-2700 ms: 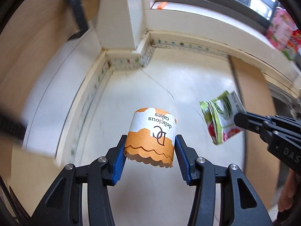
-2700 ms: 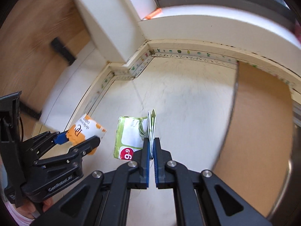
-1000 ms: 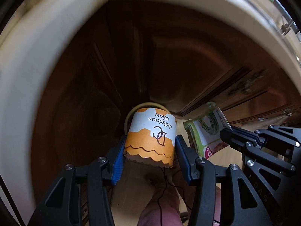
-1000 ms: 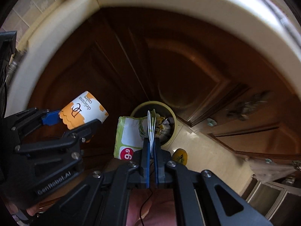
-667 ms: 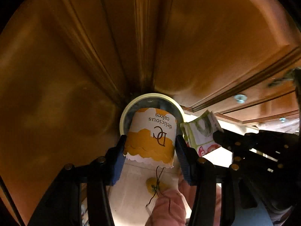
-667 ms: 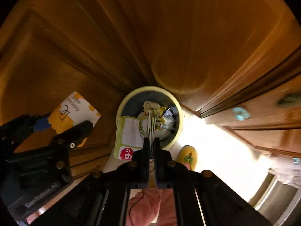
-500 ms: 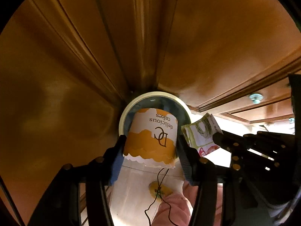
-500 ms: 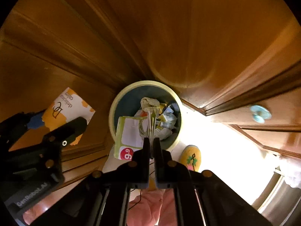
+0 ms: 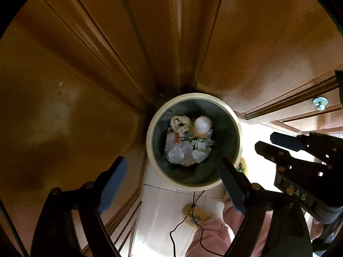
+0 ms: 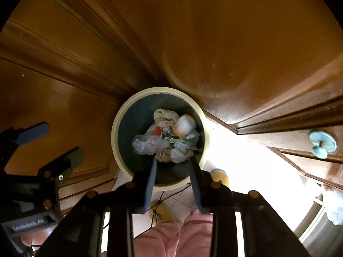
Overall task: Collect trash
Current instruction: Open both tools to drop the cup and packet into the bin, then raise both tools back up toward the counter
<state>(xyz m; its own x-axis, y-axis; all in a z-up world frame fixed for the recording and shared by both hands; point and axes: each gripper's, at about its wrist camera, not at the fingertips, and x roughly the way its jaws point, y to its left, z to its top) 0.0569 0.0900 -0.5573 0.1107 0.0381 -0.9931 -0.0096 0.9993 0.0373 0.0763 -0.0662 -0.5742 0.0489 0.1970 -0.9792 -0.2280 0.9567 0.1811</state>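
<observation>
While the left gripper [image 9: 172, 173] hangs over the waste bin [image 9: 235, 120], its jaws have just been opening and stand wide with nothing between them. Inside the bin lie the orange-and-white cake cup [image 9: 202, 126], crumpled paper [image 9: 180, 123], a clear plastic bottle [image 9: 179, 153] and wrappers (one greenish). Wooden cabinet doors [image 9: 85, 85] rise behind the bin.

From the right wrist, the right gripper [image 10: 172, 167] has also just been opening, parted and empty above the bin's near rim. A pale-blue knob [image 10: 322, 142] sits right of the bin; yellow slippers [image 10: 159, 213] stand below it.

A home: wooden cabinet doors [image 10: 246, 42], tiled floor [image 9: 163, 212], slippers [image 10: 160, 213], waste bin [image 9: 236, 126]
</observation>
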